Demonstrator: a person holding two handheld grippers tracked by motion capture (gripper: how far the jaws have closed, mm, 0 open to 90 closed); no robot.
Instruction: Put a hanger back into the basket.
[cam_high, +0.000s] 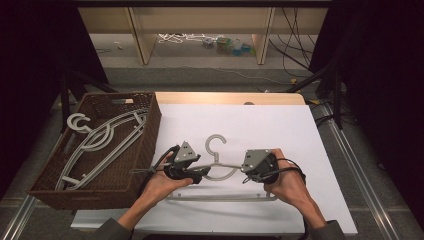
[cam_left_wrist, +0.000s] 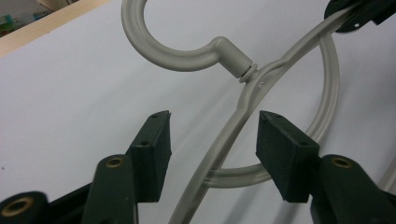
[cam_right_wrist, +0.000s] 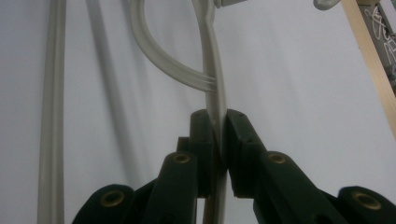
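A grey plastic hanger (cam_high: 216, 145) lies over the white tabletop (cam_high: 280, 125), hook pointing away from me and bottom bar nearest me. My left gripper (cam_high: 199, 175) is at its left shoulder. In the left gripper view it (cam_left_wrist: 212, 149) is open, the hanger's arm (cam_left_wrist: 233, 126) running between the two pads (cam_left_wrist: 154, 144) without touching them. My right gripper (cam_high: 247, 175) holds the right shoulder. In the right gripper view it (cam_right_wrist: 218, 140) is shut on the thin arm of the hanger (cam_right_wrist: 159, 56).
A brown wicker basket (cam_high: 145, 145) stands at the table's left edge with several grey hangers (cam_high: 100, 137) inside. A wooden strip (cam_high: 225, 97) borders the far edge. Beyond it are shelf legs, cables and small items on the floor.
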